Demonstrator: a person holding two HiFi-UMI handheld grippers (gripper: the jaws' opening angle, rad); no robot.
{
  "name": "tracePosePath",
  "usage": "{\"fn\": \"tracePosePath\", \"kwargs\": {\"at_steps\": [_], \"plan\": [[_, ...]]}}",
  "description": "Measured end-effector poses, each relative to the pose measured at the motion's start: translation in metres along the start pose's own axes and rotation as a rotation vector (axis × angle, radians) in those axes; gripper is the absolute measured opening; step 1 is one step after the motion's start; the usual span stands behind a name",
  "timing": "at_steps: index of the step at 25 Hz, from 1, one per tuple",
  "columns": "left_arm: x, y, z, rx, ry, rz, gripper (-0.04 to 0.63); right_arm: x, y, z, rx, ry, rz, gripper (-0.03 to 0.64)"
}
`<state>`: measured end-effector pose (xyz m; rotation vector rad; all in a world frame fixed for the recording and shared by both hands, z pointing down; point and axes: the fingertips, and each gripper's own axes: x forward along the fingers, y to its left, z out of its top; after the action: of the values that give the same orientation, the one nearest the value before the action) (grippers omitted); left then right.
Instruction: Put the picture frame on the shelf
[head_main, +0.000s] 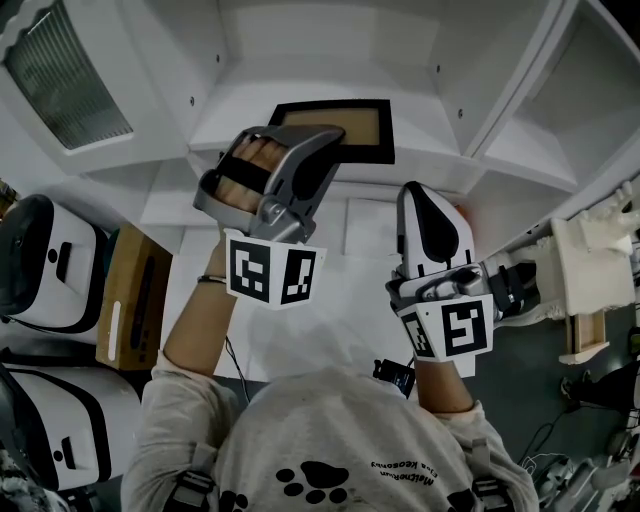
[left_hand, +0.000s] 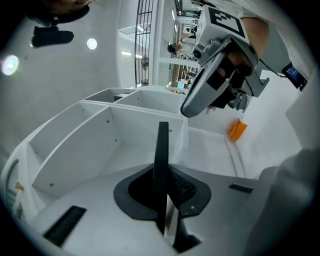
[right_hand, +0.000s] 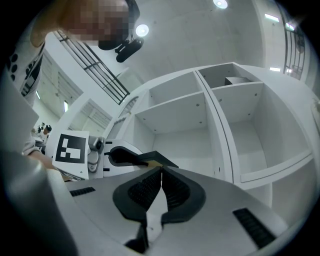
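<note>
Picture frame (head_main: 332, 128): black border, tan centre, held up at the white shelf (head_main: 245, 105). From the head view its face is turned towards the camera, over a shelf board near the middle of the unit. I cannot confirm whether it touches the board.

Left tongs (head_main: 322, 150): pinching the frame. In the left gripper view the frame stands edge-on between the two pads, a thin dark upright strip, with the pads tight against both faces. A hand (head_main: 245, 178) is wrapped round the grip behind them.

Right tongs (right_hand: 161, 176): pressed together, nothing between them. In the head view they sit lower and to the right of the left tongs, apart from the frame and pointing at the shelf. The right gripper view looks into the open compartments, with the frame and the left tongs in front of them at the left.

Surroundings: an orange object (left_hand: 238, 130) lies on the white surface to the right of the unit in the left gripper view. A brown box (head_main: 130, 298) stands at the left of the head view, between white machines (head_main: 45, 262).
</note>
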<state>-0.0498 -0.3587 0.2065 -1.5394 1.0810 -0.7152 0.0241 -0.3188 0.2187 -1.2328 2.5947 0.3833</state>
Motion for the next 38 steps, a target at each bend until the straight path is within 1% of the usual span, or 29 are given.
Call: {"fn": "tracePosePath", "kwargs": {"at_steps": [8, 14, 20, 26, 29, 32, 38], "plan": [[0.013, -0.014, -0.009, 0.066, 0.046, -0.061, 0.048, 0.004, 0.007, -0.005, 0.001, 0.007, 0.009, 0.034], [0.022, -0.015, -0.005, 0.067, 0.038, -0.107, 0.048, 0.013, 0.008, -0.010, 0.007, 0.018, 0.027, 0.034], [0.020, -0.017, -0.006, 0.048, 0.045, -0.190, 0.048, 0.020, 0.018, -0.009, 0.008, 0.019, 0.055, 0.034], [0.024, -0.018, -0.005, -0.014, 0.044, -0.254, 0.051, 0.027, 0.019, -0.013, 0.035, 0.032, 0.081, 0.034], [0.024, -0.019, -0.003, -0.056, 0.038, -0.288, 0.079, 0.031, 0.022, -0.016, 0.049, 0.041, 0.100, 0.034], [0.024, -0.018, -0.002, -0.078, 0.048, -0.312, 0.101, 0.035, 0.022, -0.021, 0.064, 0.053, 0.108, 0.034], [0.025, -0.017, -0.003, -0.102, 0.077, -0.361, 0.107, 0.040, 0.025, -0.022, 0.081, 0.054, 0.123, 0.034]]}}
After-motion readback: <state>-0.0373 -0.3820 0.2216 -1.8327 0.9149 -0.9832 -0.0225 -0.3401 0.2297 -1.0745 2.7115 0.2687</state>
